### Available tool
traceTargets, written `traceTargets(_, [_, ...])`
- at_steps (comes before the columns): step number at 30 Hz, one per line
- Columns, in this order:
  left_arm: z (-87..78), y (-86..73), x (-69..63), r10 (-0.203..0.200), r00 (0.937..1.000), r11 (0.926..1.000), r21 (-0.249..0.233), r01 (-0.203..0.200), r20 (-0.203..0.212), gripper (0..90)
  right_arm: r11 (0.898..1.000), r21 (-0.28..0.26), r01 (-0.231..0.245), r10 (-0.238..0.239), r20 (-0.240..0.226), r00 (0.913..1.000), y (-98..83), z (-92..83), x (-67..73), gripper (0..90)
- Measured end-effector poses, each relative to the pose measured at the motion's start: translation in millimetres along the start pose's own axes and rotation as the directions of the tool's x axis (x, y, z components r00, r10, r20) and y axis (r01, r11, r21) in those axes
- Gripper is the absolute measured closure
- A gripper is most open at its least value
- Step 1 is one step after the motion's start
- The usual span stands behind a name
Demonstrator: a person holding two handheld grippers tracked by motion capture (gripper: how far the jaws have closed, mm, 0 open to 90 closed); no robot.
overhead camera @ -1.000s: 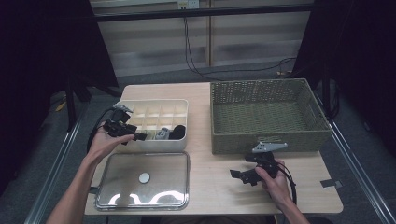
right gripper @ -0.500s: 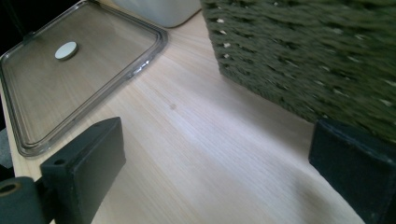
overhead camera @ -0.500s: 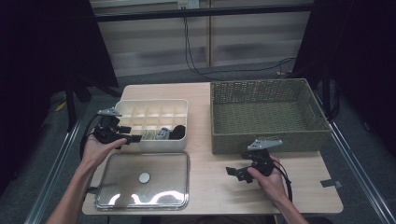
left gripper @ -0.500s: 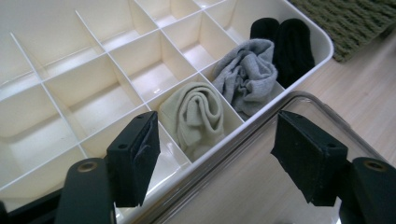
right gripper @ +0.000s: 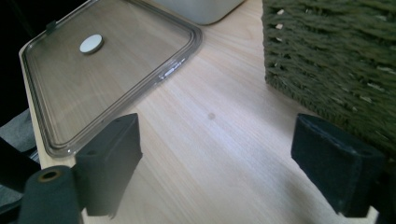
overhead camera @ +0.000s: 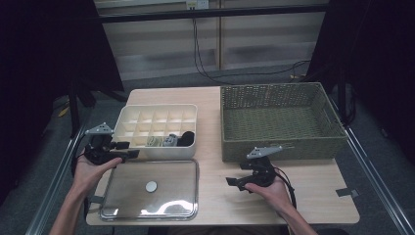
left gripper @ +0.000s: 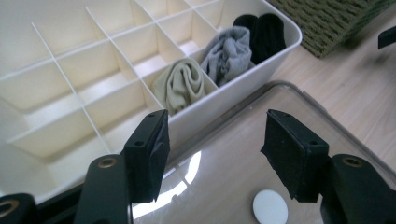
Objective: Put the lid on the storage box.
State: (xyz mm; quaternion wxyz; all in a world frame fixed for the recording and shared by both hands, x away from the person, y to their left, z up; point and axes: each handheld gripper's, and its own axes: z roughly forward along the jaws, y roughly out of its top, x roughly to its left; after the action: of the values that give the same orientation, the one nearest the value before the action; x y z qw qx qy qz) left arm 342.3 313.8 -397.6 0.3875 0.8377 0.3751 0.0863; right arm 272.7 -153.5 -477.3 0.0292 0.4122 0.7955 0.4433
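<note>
— Socks, three rolled pairs, in the front row of the divided box: beige pair, grey pair, black pair in the corner compartment nearest the wicker basket.

— Nearest tool?

— Left gripper, at the box's near left corner. Jaws have just been closing, but they stand spread with nothing between them; under them, the box wall and the edge of the clear lid.

— Lid position?

— Flat on the table, just in front of the box, white disc at its middle.

— Other hand?

— Right gripper low over bare wood in front of the basket. Jaws also just closing, still wide apart, empty, pointing toward the lid.
</note>
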Motion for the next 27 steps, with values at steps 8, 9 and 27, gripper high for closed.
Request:
traceTargets(8, [-15.6,-24.2,3.3,-0.018,0.9998,0.9998,0.008,0.018,0.005,42.3,1.0,0.014,0.011,-0.011,-0.016,0.9998,9.8,16.5,9.9,25.1])
traceTargets(9, [-17.3,-29.1,4.1,-0.026,0.9996,0.9996,-0.002,0.026,0.006,43.3,1.0,0.013,0.013,-0.013,-0.021,0.9997,11.3,19.1,10.7,25.5])
traceTargets(27, [-36.0,-108.9,30.8,-0.185,0.9818,0.9828,-0.001,0.185,-0.044,50.5,0.999,0.045,0.004,-0.001,-0.078,0.997,30.6,65.4,27.7,40.4])
